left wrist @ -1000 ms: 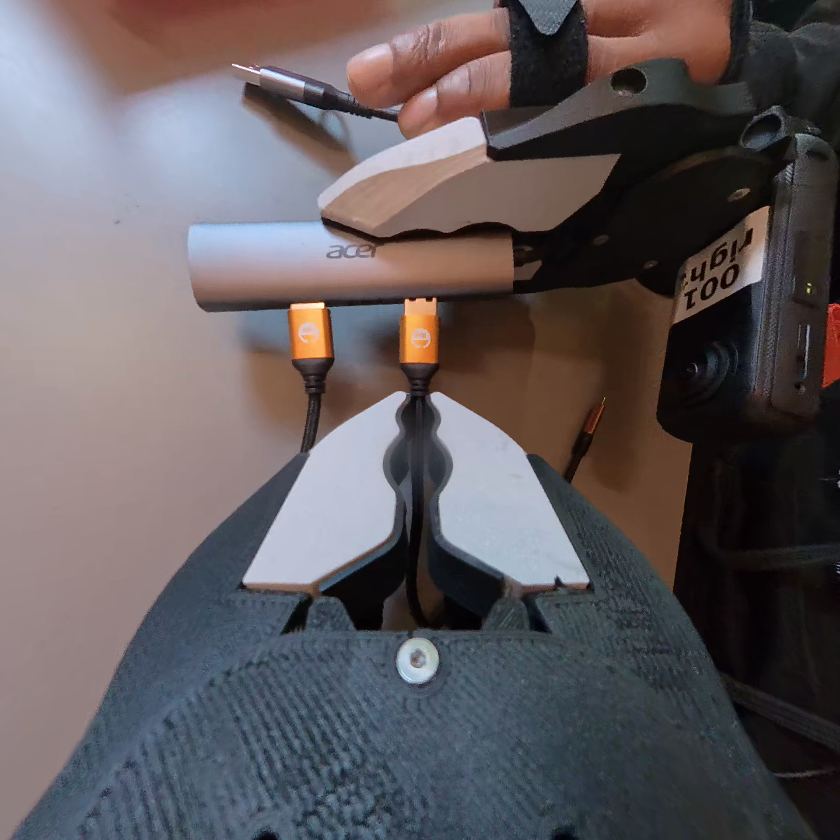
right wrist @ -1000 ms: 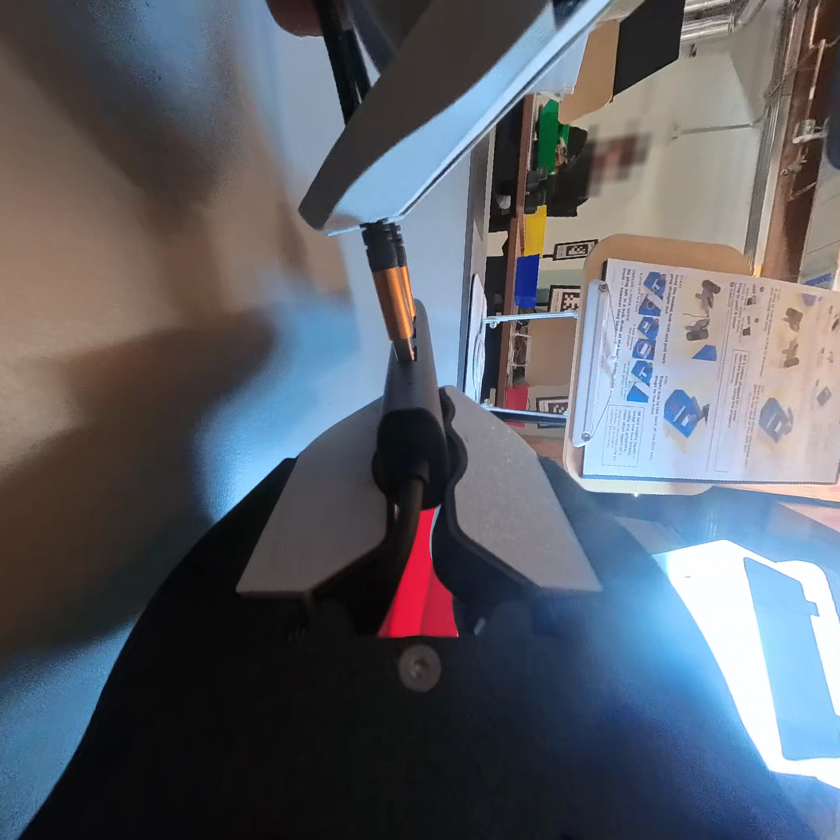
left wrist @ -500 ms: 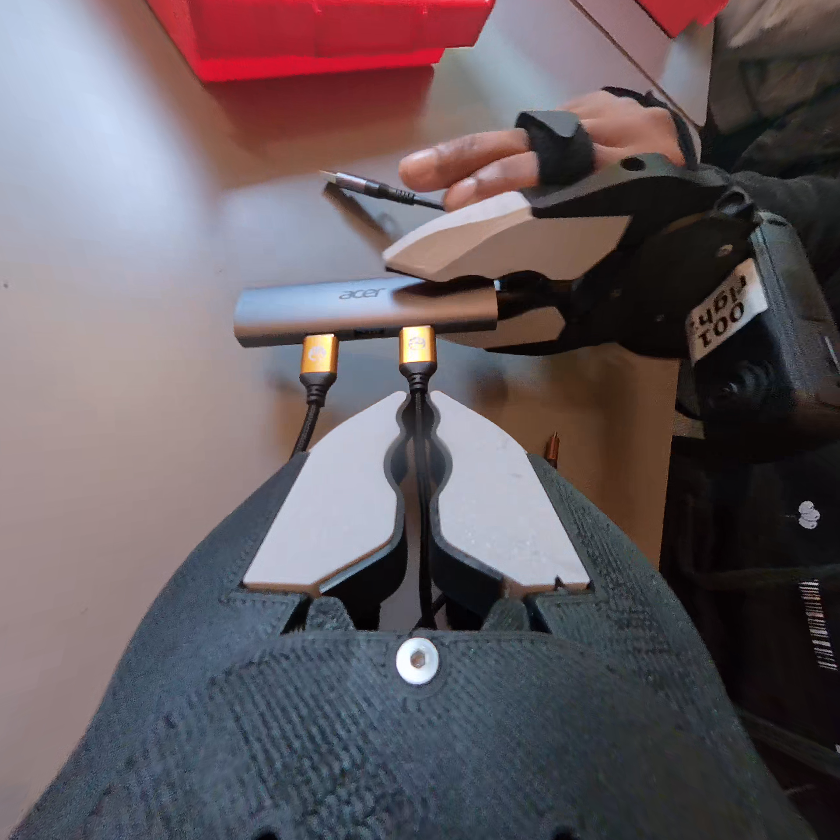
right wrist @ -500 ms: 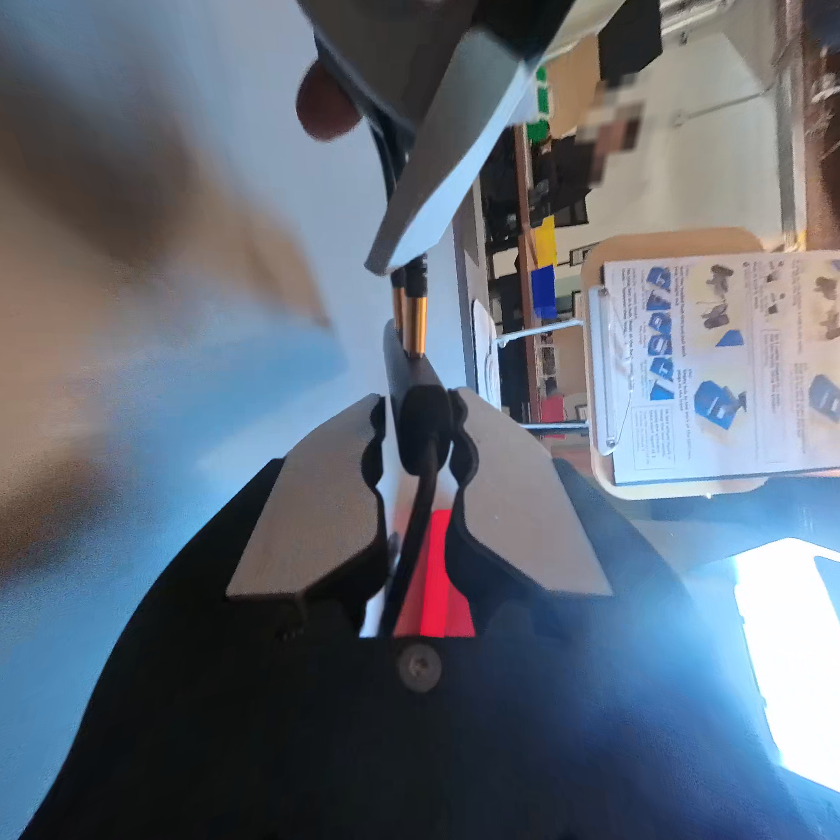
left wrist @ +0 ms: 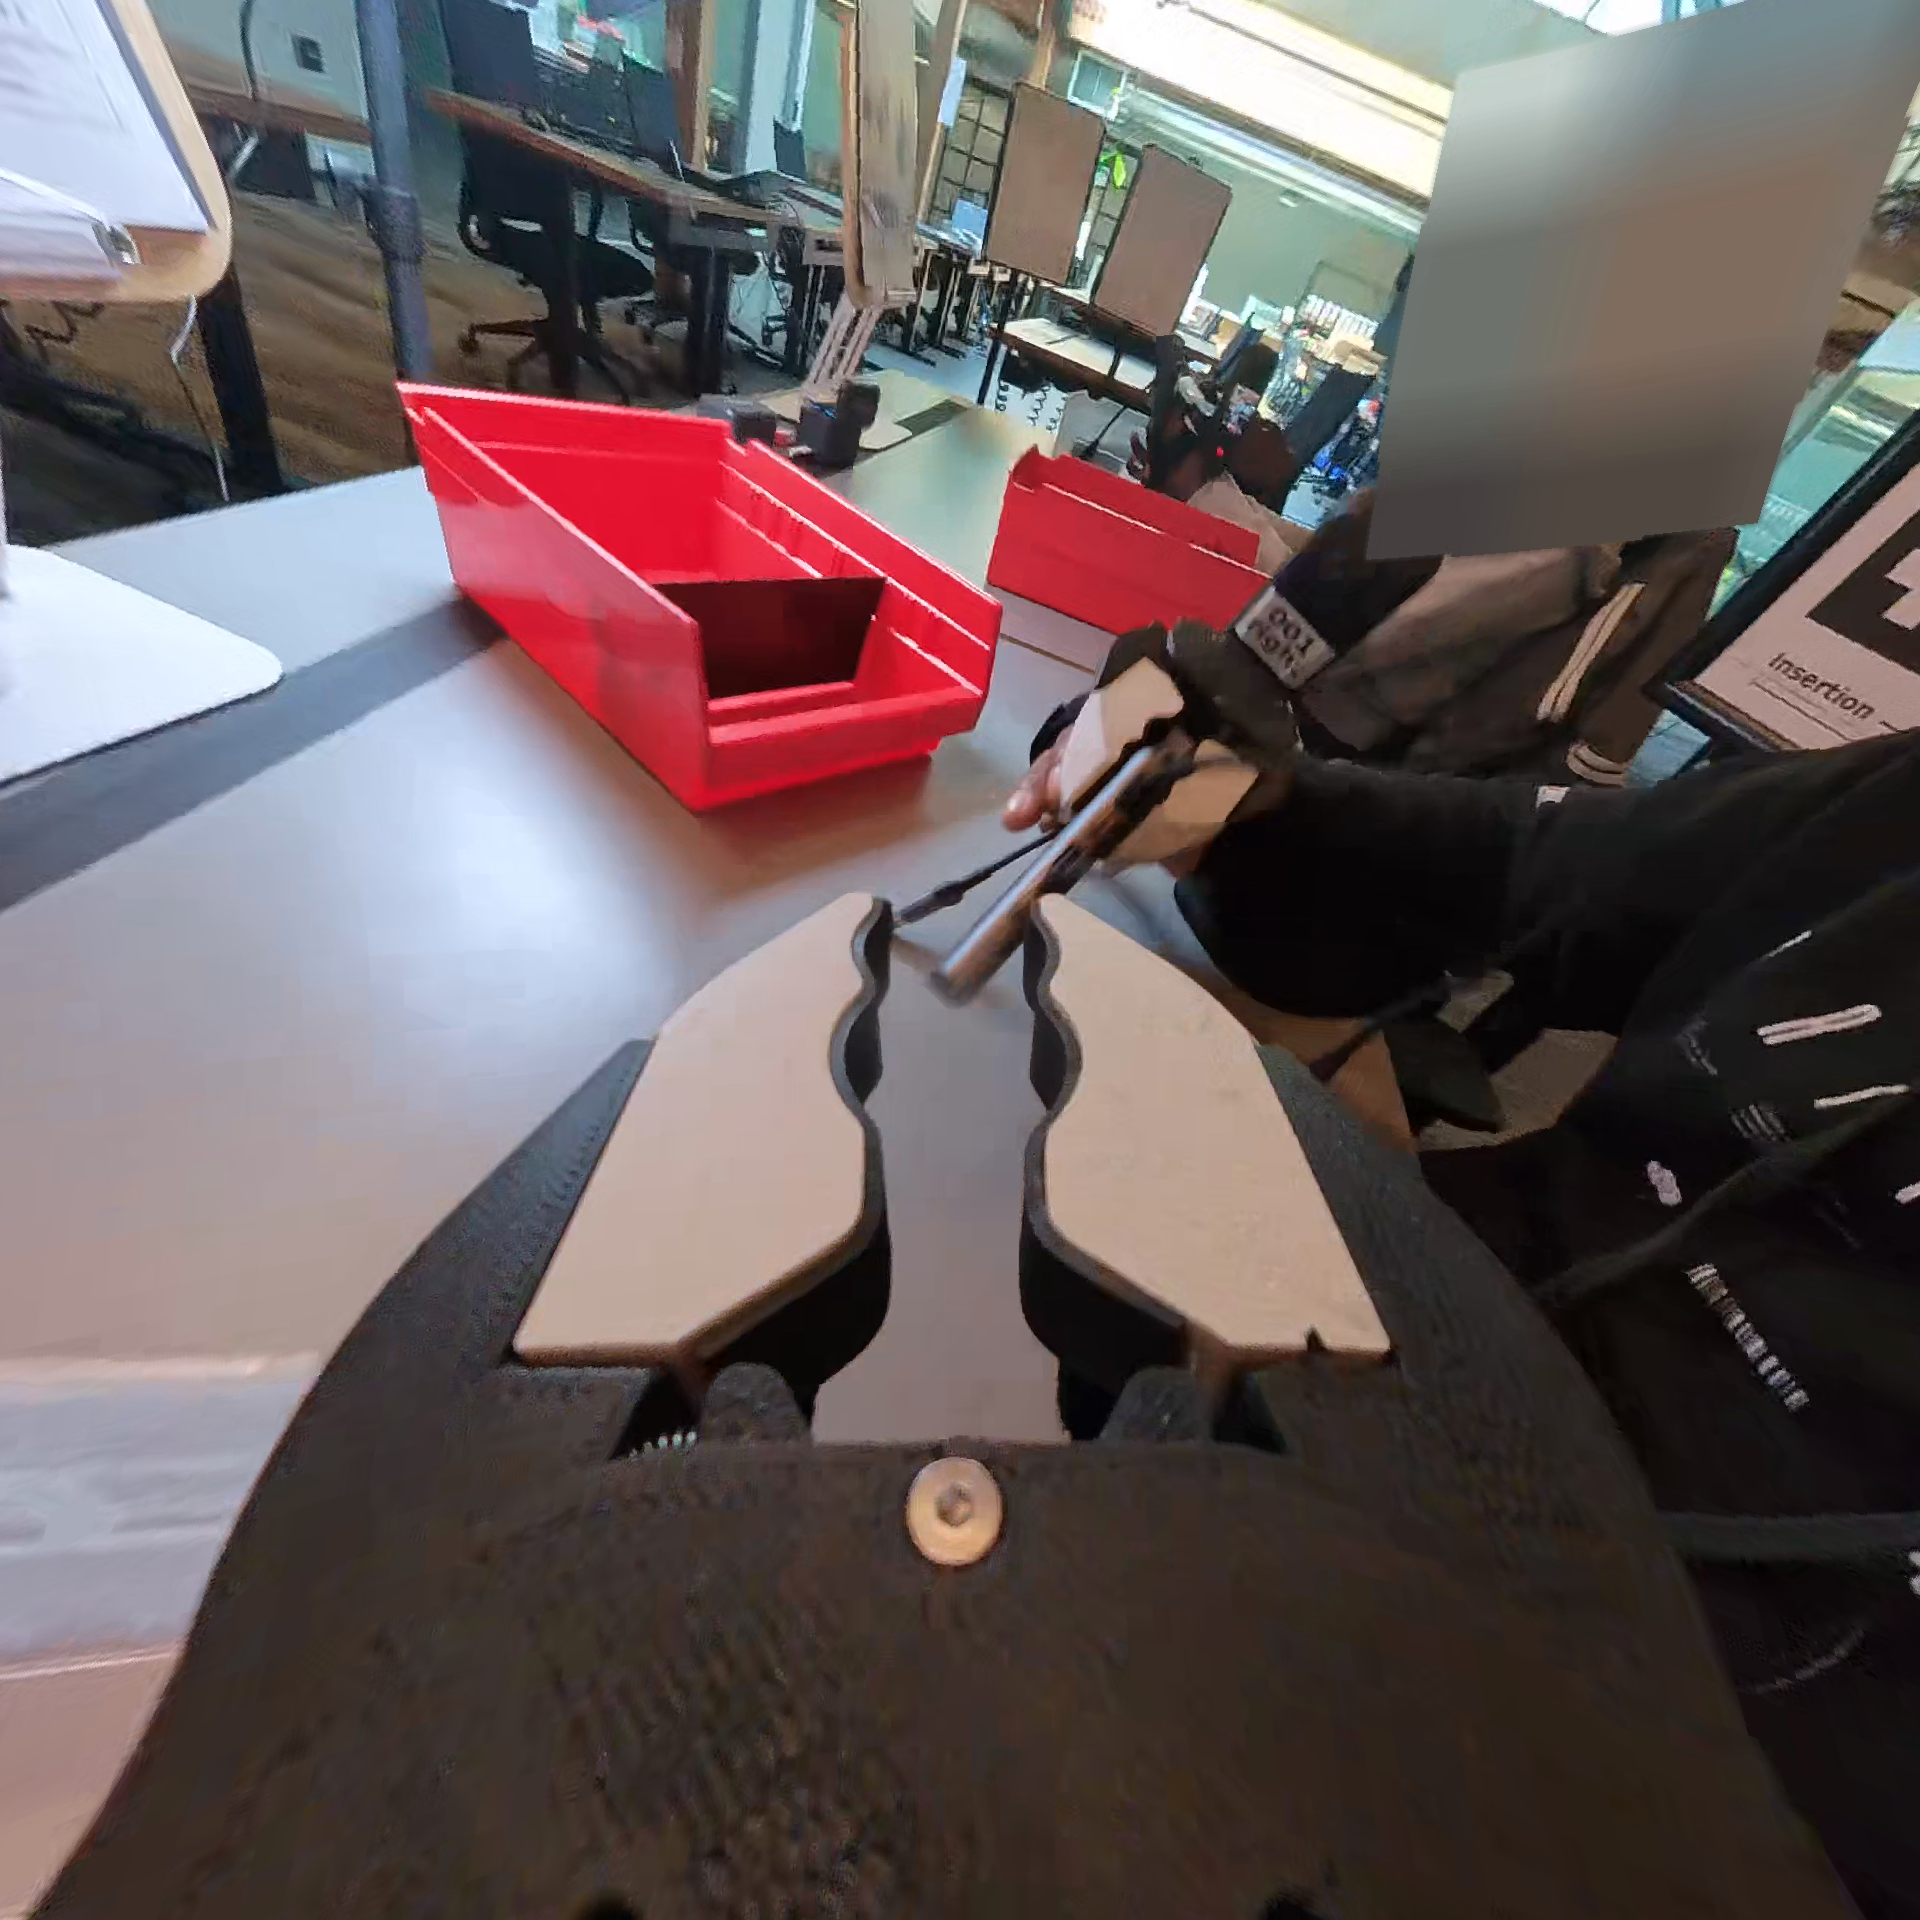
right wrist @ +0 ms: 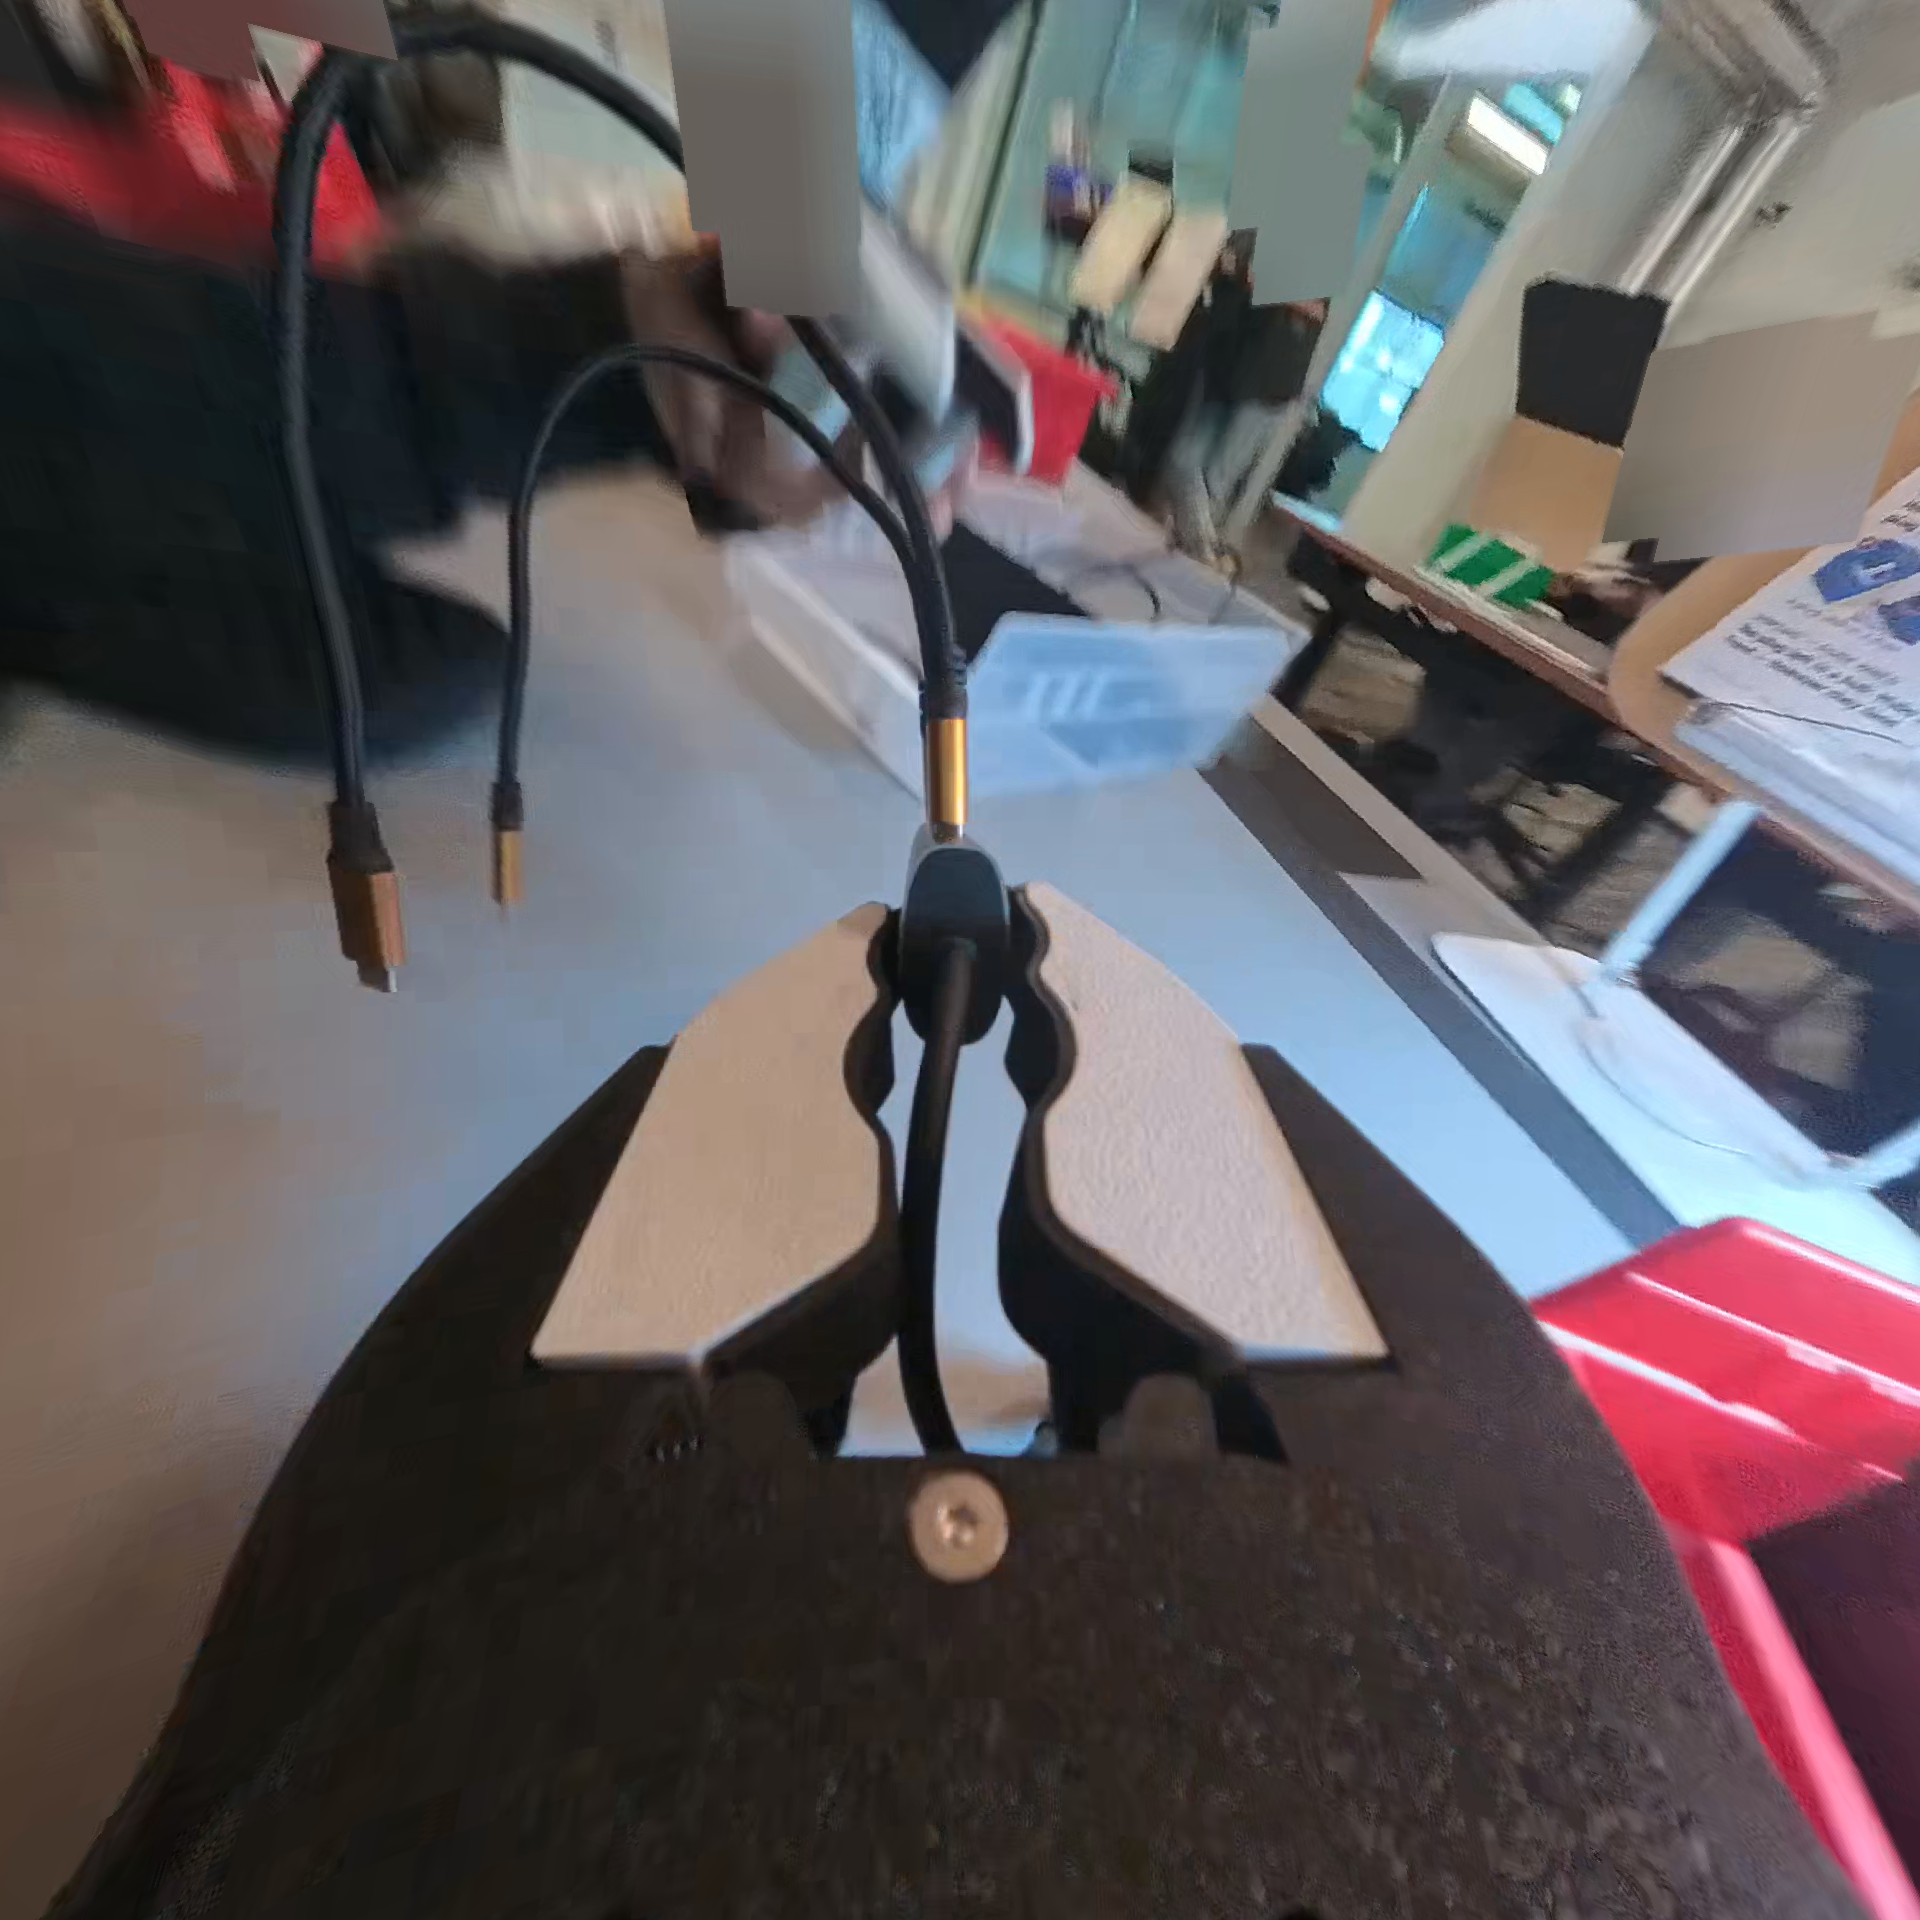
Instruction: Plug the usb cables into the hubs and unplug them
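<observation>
Hub [right wrist: 954,891] pinched by right tool [right wrist: 956,914] | left tool [left wrist: 956,925] spread, over bare table [left wrist: 312,935]

An open-plan office or lab workspace: rows of long wooden desks [left wrist: 644,187] with black swivel chairs [left wrist: 540,239], partition boards [left wrist: 1044,197], and red plastic storage bins [left wrist: 665,582] on the grey tabletop [left wrist: 312,935].

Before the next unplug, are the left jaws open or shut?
Open: on the left gripper the jaws stand apart, bare table visible between, nothing gripped.

left gripper [left wrist: 956,940] agape (empty), right gripper [right wrist: 954,920] clamped
</observation>
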### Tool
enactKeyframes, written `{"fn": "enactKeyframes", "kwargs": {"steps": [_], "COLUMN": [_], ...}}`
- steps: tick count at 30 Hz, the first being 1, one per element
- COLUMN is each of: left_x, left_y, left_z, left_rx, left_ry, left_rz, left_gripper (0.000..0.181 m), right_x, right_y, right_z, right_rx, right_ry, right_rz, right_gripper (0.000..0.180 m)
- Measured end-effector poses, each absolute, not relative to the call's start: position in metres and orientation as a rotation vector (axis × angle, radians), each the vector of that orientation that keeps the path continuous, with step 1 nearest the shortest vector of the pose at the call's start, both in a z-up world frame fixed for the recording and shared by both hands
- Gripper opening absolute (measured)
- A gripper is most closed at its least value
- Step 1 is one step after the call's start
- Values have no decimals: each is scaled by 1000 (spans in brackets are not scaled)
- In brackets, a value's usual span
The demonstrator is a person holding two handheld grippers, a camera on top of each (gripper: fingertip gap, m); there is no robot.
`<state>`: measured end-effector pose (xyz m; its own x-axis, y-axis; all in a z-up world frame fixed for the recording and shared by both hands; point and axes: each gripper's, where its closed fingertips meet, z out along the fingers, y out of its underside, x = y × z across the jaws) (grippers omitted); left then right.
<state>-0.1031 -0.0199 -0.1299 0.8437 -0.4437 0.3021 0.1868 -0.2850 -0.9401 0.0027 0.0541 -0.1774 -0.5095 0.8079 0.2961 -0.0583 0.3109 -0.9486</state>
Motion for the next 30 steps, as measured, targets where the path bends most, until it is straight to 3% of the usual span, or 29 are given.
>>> {"fn": "enactKeyframes", "kwargs": {"steps": [6, 8, 9, 18, 21, 26, 30], "left_x": [-35, -14, -9, -22, -21, -30, -67], "left_y": [0, 7, 10, 5, 7, 10, 13], "left_z": [-177, -179, -181, -195, -197, -182, -159], "left_rx": [-1801, -1800, -1810, -1922, -1942, -1872, -1787], "left_ry": [437, 503, 527, 620, 632, 548, 327], "left_rz": [-775, -782, -760, -573, -514, -474, -449], "left_gripper": [43, 30, 18, 16, 16, 18, 30], "right_x": [7, 5, 4, 2, 1, -1, -4], "right_y": [32, 25, 24, 42, 37, 41, 82], "right_z": [-156, -162, -166, -187, -192, -175, -134], "right_rx": [-723, -741, -759, -780, -715, -660, -684], "right_ry": [-1636, -1662, -1687, -2135, -2236, -2233, -2161], "right_rz": [1699, 1691, 1671, 1154, 1010, 908, 777], "right_gripper": [18, 17, 18, 36, 20, 18, 17]}}
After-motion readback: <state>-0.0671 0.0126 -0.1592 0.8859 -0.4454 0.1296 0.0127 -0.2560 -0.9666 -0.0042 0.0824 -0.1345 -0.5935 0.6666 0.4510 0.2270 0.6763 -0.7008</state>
